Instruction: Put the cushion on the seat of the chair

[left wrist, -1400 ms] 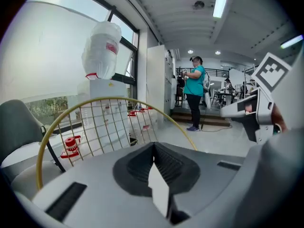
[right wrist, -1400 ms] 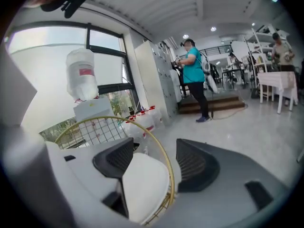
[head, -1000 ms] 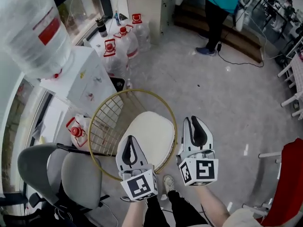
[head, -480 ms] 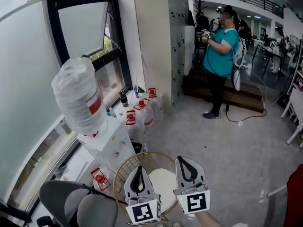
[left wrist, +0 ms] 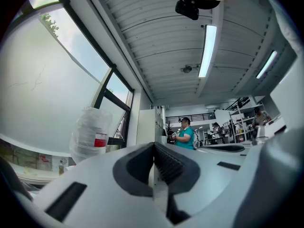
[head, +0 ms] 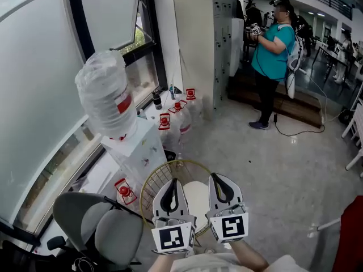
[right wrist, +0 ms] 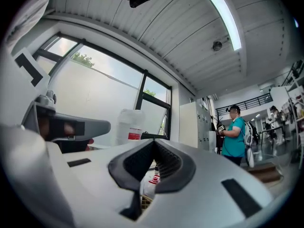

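The cream cushion point(head: 198, 200) lies on the seat of the gold wire chair point(head: 148, 181), low in the head view. Both grippers hover above it, side by side and clear of it. My left gripper point(head: 174, 182) is shut with nothing between its jaws. Over the cushion's right side my right gripper point(head: 217, 178) is shut and empty too. In the left gripper view the left gripper point(left wrist: 153, 144) points out across the room, jaws together. The right gripper view shows the right gripper point(right wrist: 154, 142) the same way, its ribbed pads meeting. The grippers hide part of the cushion.
A water dispenser with a large bottle point(head: 106, 100) stands left of the chair on a white cabinet point(head: 139, 147). Water jugs with red caps point(head: 170, 122) sit on the floor behind. A grey office chair point(head: 108, 234) is at lower left. A person in a teal shirt point(head: 272, 47) stands far back.
Both grippers have risen away from the cushion, which stays on the seat. The head view has tilted up from the floor to the room. The right jaws have closed.
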{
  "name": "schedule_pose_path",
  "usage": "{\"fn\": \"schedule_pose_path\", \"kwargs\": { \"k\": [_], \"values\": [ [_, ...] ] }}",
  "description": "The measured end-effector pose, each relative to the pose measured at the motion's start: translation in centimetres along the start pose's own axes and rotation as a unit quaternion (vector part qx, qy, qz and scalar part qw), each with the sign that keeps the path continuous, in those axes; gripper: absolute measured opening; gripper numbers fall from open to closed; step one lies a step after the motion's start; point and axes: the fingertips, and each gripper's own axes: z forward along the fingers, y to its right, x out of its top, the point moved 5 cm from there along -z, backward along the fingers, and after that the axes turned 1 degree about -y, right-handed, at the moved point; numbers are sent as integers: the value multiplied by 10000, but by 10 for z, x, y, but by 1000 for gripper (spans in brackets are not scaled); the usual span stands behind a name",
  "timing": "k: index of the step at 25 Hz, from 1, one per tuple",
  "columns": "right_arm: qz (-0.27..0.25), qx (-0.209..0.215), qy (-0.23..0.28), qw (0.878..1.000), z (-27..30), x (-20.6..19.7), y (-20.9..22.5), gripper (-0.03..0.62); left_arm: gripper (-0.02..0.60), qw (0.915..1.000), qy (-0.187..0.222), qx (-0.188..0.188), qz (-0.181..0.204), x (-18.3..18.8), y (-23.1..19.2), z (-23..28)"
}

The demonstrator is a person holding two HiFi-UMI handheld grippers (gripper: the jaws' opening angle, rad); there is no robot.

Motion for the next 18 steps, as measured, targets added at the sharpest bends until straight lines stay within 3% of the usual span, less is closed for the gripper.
{"fn": "schedule_pose_path", "kwargs": {
  "k": [18],
  "values": [
    [11, 160, -113, 9998, 4, -3, -9, 17, 14, 9998, 36, 13, -179, -2, -7, -2]
  ]
}}
